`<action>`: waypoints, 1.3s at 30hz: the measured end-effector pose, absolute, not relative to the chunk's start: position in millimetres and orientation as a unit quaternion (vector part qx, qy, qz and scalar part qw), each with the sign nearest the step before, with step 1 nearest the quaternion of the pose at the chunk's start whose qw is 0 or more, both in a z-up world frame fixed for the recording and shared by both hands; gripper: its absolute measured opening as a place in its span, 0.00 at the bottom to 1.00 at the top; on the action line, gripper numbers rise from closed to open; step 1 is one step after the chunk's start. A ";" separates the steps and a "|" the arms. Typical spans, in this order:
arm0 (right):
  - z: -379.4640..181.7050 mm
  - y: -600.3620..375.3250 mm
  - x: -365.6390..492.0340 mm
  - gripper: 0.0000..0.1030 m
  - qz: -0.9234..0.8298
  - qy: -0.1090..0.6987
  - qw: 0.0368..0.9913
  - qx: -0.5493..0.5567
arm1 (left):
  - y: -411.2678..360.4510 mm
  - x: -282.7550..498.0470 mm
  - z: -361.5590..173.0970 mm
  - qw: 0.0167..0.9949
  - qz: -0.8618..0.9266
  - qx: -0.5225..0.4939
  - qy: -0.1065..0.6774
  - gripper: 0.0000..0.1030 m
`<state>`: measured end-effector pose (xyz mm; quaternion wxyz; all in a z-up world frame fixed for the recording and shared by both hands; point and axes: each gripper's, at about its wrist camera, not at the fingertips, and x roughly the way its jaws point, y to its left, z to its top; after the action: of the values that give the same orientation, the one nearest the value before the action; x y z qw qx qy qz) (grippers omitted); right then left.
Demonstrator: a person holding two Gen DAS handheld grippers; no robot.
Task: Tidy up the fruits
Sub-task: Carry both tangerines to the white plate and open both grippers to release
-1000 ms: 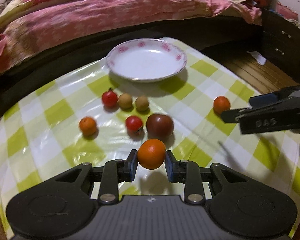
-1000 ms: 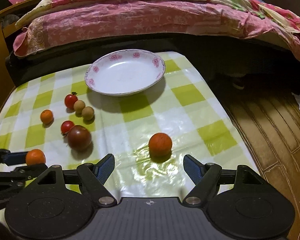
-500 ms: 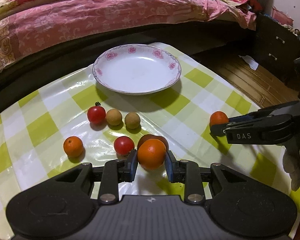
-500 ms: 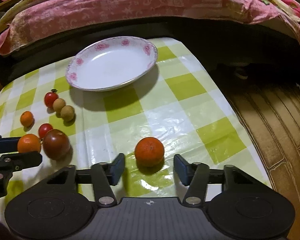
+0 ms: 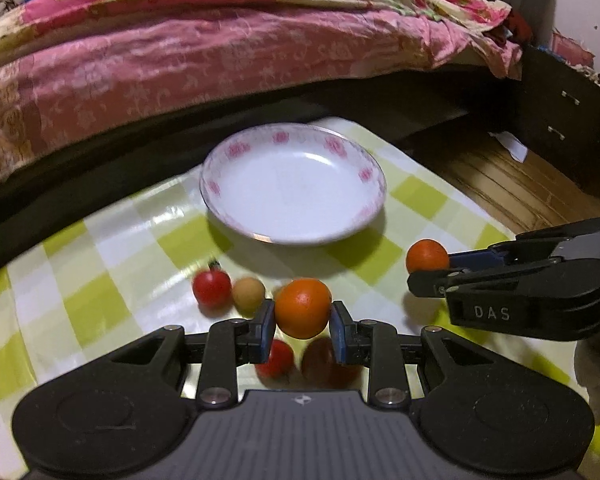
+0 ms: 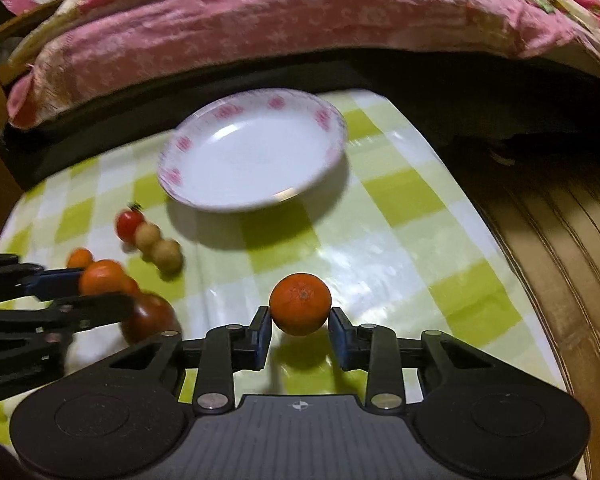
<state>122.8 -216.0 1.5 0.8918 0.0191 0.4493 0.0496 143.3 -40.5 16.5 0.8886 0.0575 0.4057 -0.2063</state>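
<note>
On the green-and-white checked tablecloth (image 6: 400, 200), a white plate (image 5: 364, 204) with pink flowers on its rim sits toward the far edge, nothing on it. Nearer, the left gripper (image 5: 303, 326) pinches an orange (image 5: 303, 307) between its blue pads, lifted clear of the cloth — a red tomato (image 5: 278, 360) and a dark tomato (image 5: 320, 360) show blurred beneath it. Just beyond the pads lie a cherry tomato (image 5: 211, 288) with a stalk and a tan round fruit (image 5: 248, 294) side by side, touching. The right gripper (image 6: 299, 330) has just been closing its jaws; a second orange (image 6: 300, 309) sits between the pads, which press on its two sides. From the right wrist view a small orange (image 6: 79, 258) lies behind the left gripper's fingers, and a second tan fruit (image 6: 168, 256) sits just beside the first. Behind the table runs a bed with a pink flowered quilt (image 5: 220, 60); wooden floor (image 6: 560, 260) lies to the right.
</note>
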 end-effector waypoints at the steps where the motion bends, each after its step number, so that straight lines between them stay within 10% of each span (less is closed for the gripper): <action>1: 3.3 -213.7 127.1 0.27 0.053 0.444 0.894 0.018 | -40.1 148.3 17.4 0.890 -0.204 0.057 0.403 0.35; 39: -9.5 -207.9 203.7 0.34 0.097 0.392 0.915 -0.001 | -63.4 228.4 -2.0 0.897 -0.174 0.101 0.393 0.36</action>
<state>203.7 -207.9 -9.5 0.9149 -0.0014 0.3919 0.0965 228.4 -63.4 -2.0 0.8973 0.1012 0.3926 -0.1744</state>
